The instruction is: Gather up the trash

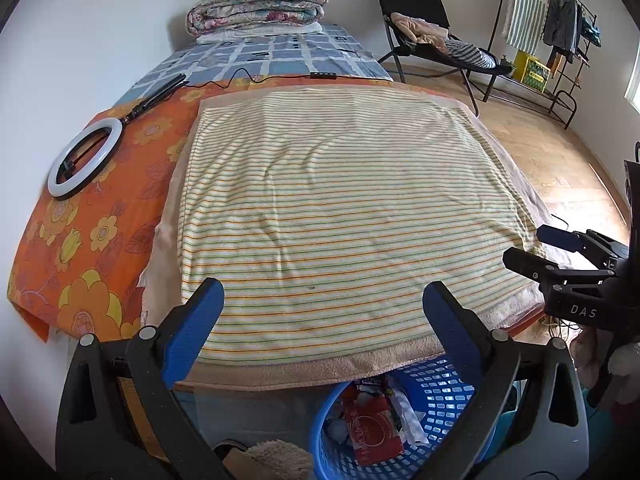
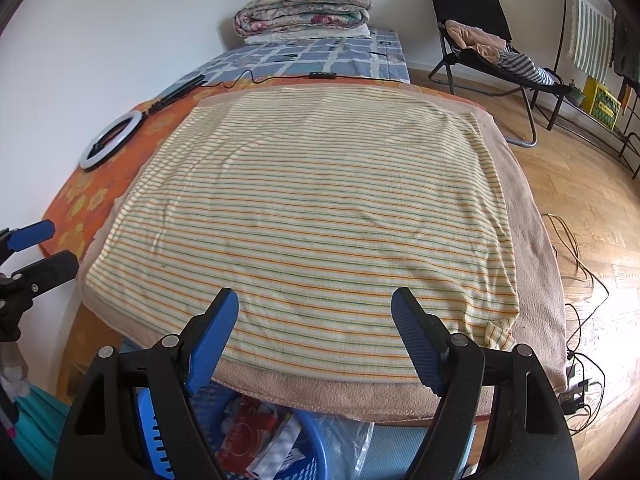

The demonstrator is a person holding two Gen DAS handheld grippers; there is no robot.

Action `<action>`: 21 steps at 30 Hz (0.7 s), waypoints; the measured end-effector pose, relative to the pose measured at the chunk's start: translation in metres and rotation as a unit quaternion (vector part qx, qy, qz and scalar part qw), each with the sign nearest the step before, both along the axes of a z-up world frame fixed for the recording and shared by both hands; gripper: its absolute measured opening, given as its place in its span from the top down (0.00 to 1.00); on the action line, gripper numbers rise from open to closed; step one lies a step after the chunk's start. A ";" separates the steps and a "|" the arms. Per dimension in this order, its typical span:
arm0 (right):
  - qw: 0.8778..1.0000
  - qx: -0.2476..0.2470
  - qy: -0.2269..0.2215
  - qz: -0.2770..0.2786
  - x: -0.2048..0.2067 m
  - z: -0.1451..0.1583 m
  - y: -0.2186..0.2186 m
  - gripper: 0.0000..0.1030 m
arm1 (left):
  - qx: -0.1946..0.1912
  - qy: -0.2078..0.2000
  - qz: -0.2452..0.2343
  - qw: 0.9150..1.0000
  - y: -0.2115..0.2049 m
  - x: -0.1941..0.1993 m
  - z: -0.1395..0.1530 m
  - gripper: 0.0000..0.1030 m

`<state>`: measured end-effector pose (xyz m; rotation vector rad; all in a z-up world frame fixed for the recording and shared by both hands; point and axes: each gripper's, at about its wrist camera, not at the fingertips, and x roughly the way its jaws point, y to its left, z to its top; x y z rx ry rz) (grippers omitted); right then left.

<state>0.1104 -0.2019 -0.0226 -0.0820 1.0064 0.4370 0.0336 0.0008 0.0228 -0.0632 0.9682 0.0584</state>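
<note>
Blue basket, trash inside, below bed edge.
Ring light (image 1: pixel 85 159) at left on orange sheet; striped cloth (image 1: pixel 332 216) mid-bed; left claw (image 1: pixel 323 304) & right claw (image 2: pixel 315 311) both spread, empty, w/ basket (image 1: pixel 434 400) of trash (image 1: pixel 374 426) underneath.

Bedroom stuff around the bed, nothing fancy

A striped cloth (image 1: pixel 332 208) is spread flat over a beige towel (image 2: pixel 536 264) on the bed, with an orange flowered sheet (image 1: pixel 88 240) seen under both. A ring light (image 1: pixel 84 158) is laid on that sheet near the wall, its black stand pointed toward the blue checked sheet (image 1: pixel 280 54). A folded floral quilt (image 1: pixel 256 6) is stacked at the far end. A black folding chair (image 2: pixel 476 20) piled with clothes is set on the wooden floor (image 2: pixel 580 184), beside a clothes rack (image 1: pixel 560 20). Cables (image 2: pixel 580 280) are trailed across the floor.
</note>
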 end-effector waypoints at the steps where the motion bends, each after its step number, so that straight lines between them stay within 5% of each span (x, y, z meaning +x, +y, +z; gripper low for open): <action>1: 1.000 0.000 0.000 0.000 0.000 0.000 0.000 0.24 | 0.000 0.000 0.000 1.000 0.000 0.000 0.000 0.02; 21: 1.000 0.000 0.001 0.000 -0.001 -0.001 0.000 0.24 | 0.000 0.000 -0.001 1.000 -0.001 0.000 -0.001 0.02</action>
